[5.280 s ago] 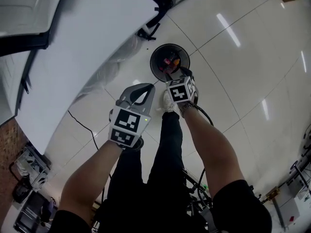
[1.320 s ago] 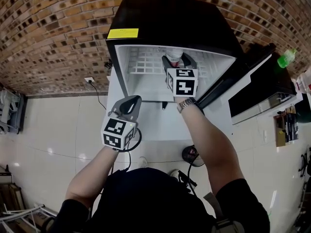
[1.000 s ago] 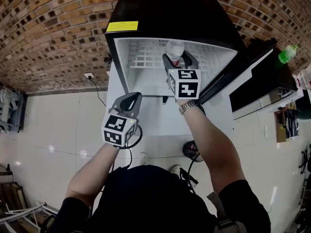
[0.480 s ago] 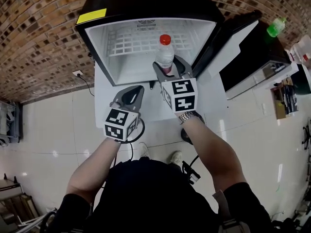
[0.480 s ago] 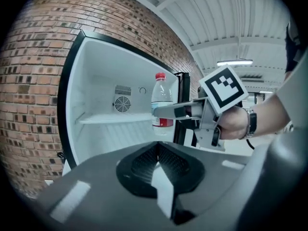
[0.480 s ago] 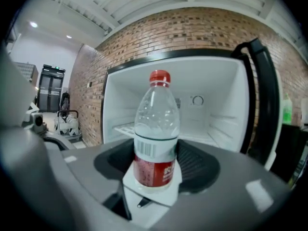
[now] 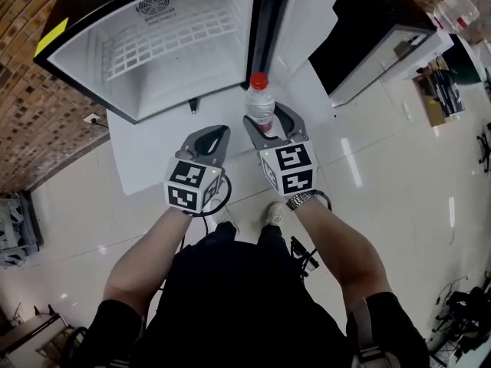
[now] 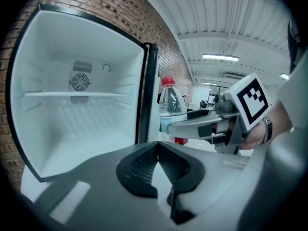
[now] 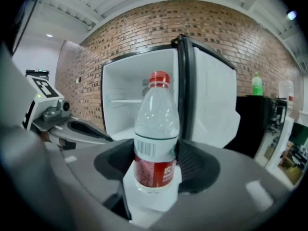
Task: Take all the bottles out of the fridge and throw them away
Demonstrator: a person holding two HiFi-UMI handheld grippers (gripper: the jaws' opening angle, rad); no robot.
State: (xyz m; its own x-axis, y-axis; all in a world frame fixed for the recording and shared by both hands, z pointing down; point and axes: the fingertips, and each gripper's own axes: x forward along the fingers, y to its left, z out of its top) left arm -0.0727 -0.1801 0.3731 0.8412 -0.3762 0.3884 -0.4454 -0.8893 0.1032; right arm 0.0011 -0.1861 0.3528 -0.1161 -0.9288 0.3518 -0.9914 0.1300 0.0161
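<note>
A clear plastic bottle (image 7: 260, 104) with a red cap and a red label stands upright between the jaws of my right gripper (image 7: 265, 123), which is shut on its lower body. In the right gripper view the bottle (image 9: 156, 129) fills the middle, with the pads against its label. It hangs outside the open fridge (image 7: 176, 52), in front of the fridge's right edge. Just left of it, my left gripper (image 7: 208, 133) is shut with nothing in it; its tips (image 8: 156, 152) meet. The fridge's white inside (image 8: 82, 114) shows a wire shelf and no bottles.
The fridge door (image 7: 307, 10) stands open to the right. Beyond it is a black cabinet (image 7: 368, 29) with a green bottle (image 9: 257, 84) on top. The fridge sits on a white platform (image 7: 153, 156) by a brick wall (image 7: 23, 121). Tiled floor lies below and right.
Both grippers have drawn back from the fridge, the right one carrying the bottle out of the compartment. The view has swung, so the fridge now lies at the upper left.
</note>
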